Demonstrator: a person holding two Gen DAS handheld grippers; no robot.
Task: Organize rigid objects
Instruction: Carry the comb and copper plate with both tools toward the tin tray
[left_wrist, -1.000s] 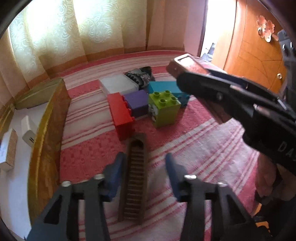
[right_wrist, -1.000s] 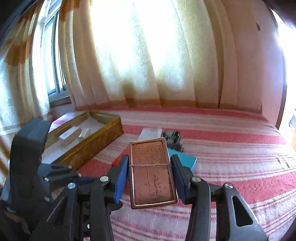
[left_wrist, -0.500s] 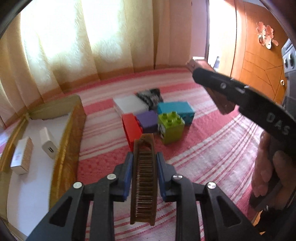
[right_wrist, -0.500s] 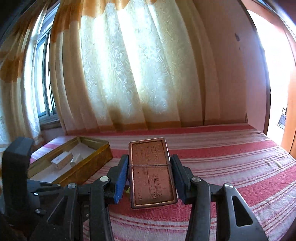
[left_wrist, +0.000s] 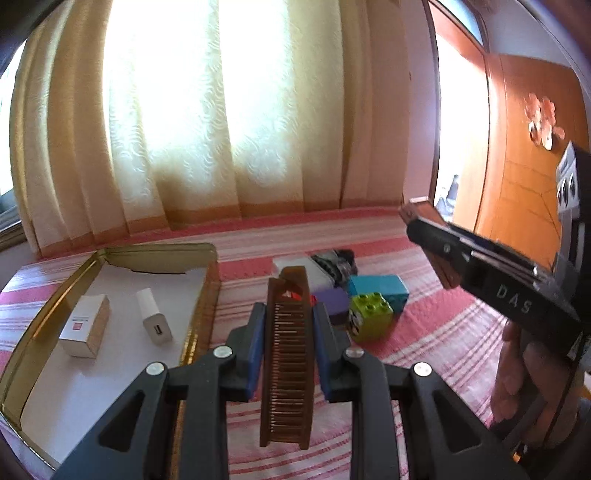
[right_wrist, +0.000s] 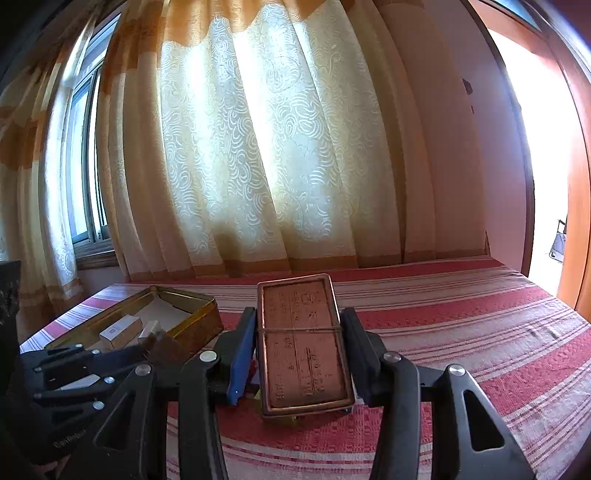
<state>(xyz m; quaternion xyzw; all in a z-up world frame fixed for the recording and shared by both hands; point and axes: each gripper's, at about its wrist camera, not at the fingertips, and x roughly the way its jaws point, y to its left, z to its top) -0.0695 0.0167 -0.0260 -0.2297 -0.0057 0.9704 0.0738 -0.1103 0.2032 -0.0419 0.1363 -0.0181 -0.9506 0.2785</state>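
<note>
Here, a gold tray (left_wrist: 199, 321) sits at left-centre of the left wrist view on the striped red bedspread (left_wrist: 436, 332), holding two things: a small cardboard box (left_wrist: 85, 326) and a white charger (left_wrist: 154, 317), apart from each other. Behind the gripper, mid-frame, a cluster of toy blocks: green block (left_wrist: 370, 315), blue block (left_wrist: 380, 288), purple block (left_wrist: 334, 300), a white block (left_wrist: 295, 263), plus a dark item, unclear. The left gripper (left_wrist: 289, 334) is closed on one brown comb (left_wrist: 287, 365), edge-up between the blue pads, partly blocking the blocks. The right gripper (right_wrist: 298, 354) clamps one copper tin (right_wrist: 303, 343), bottom-centre of its view, lifted off the bedspread. Curtains (right_wrist: 258, 147) fill the background.
</note>
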